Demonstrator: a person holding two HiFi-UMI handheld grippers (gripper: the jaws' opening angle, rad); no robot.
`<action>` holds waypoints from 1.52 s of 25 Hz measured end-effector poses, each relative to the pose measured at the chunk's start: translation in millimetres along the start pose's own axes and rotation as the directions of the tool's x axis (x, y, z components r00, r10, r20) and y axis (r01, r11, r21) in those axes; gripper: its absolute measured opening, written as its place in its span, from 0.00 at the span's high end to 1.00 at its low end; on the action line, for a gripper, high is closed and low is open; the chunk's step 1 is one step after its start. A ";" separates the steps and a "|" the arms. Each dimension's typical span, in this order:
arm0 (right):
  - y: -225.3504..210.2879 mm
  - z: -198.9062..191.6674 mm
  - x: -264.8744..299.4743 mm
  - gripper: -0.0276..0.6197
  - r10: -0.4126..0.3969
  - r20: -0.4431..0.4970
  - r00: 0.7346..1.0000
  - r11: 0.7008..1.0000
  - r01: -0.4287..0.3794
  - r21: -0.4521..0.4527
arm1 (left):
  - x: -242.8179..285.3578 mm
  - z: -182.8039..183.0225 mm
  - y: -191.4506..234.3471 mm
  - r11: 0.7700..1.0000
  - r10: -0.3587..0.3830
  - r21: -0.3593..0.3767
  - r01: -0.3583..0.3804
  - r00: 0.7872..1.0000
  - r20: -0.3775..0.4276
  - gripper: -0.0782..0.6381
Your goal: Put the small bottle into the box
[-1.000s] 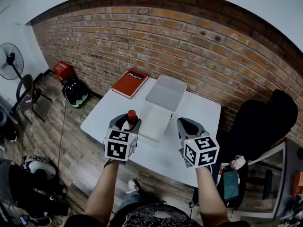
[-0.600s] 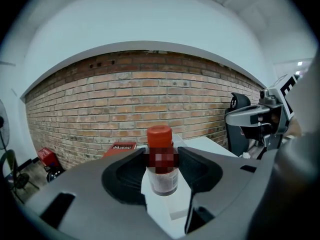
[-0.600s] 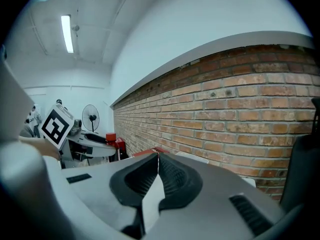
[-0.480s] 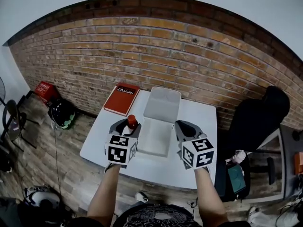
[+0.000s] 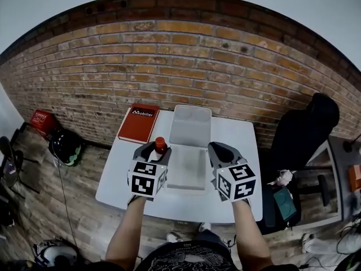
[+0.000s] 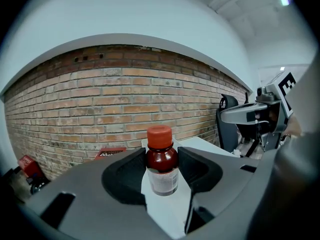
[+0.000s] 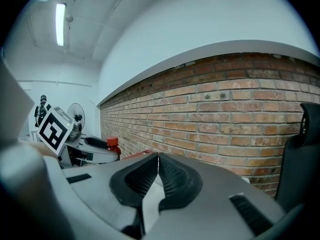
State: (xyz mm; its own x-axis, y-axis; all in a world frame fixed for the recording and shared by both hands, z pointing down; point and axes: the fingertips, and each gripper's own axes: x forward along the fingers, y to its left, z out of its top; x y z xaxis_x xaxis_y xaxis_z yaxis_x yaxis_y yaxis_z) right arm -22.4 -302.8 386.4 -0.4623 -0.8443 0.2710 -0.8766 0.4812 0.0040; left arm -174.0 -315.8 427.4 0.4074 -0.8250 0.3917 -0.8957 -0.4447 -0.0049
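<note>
A small brown bottle (image 6: 161, 164) with a red cap (image 5: 160, 143) stands upright between the jaws of my left gripper (image 6: 161, 170), which is shut on it. In the head view that left gripper (image 5: 153, 152) is held above the white table (image 5: 243, 137), just left of the clear plastic box (image 5: 189, 164). The box's lid (image 5: 190, 124) lies open toward the wall. My right gripper (image 5: 217, 153) hovers to the right of the box; its jaws (image 7: 157, 176) touch with nothing between them. The bottle also shows at the left of the right gripper view (image 7: 113, 146).
A red book (image 5: 139, 122) lies at the table's back left corner. A brick wall (image 5: 186, 66) runs behind the table. A black office chair (image 5: 302, 134) stands to the right, and bags (image 5: 65, 145) sit on the wooden floor at the left.
The head camera has swung so the table now sits squarer in view. Both grippers keep their places beside the box, the left one still holding the bottle.
</note>
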 end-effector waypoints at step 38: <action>-71.1 3.9 41.8 0.92 -0.014 0.040 0.999 0.999 0.012 0.043 | 100.6 -8.4 -38.8 0.993 -0.088 0.065 0.094 0.993 -0.084 0.59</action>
State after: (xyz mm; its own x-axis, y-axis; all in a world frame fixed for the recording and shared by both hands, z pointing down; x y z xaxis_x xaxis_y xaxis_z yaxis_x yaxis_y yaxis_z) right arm 20.1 -373.3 393.8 -0.4553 -0.8594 0.2324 -0.8869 0.4606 -0.0342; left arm -99.7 -378.6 474.7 0.4683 -0.7504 0.4665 -0.8401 -0.5417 -0.0281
